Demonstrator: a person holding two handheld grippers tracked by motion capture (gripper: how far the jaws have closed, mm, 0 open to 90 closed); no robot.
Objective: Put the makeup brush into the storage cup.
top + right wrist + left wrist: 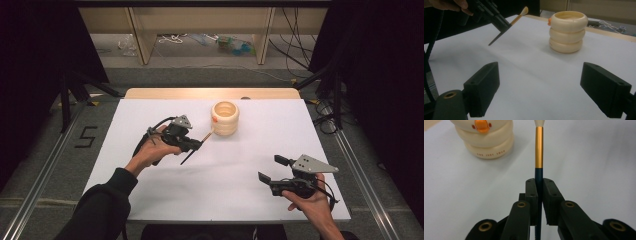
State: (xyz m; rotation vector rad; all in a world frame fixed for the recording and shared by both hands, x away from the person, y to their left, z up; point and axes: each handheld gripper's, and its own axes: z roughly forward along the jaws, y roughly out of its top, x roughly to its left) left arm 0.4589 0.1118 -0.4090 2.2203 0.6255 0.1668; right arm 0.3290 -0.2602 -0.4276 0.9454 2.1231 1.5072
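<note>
My left gripper is shut on a thin makeup brush with a dark handle, a gold ferrule and a pale tip. In the left gripper view the brush runs straight up between the pads. The brush hangs tilted above the white table, tip up, a little left of a cream ring-stacked cup. That cup has an orange duck bill on its side and stands open-topped. My right gripper rests near the front right, open, nothing between its pads.
The white tabletop has free room in its middle and front. A wooden strip edges its far side. Beyond it are shelf legs and cables on the floor. Metal rails run along both sides of the table.
</note>
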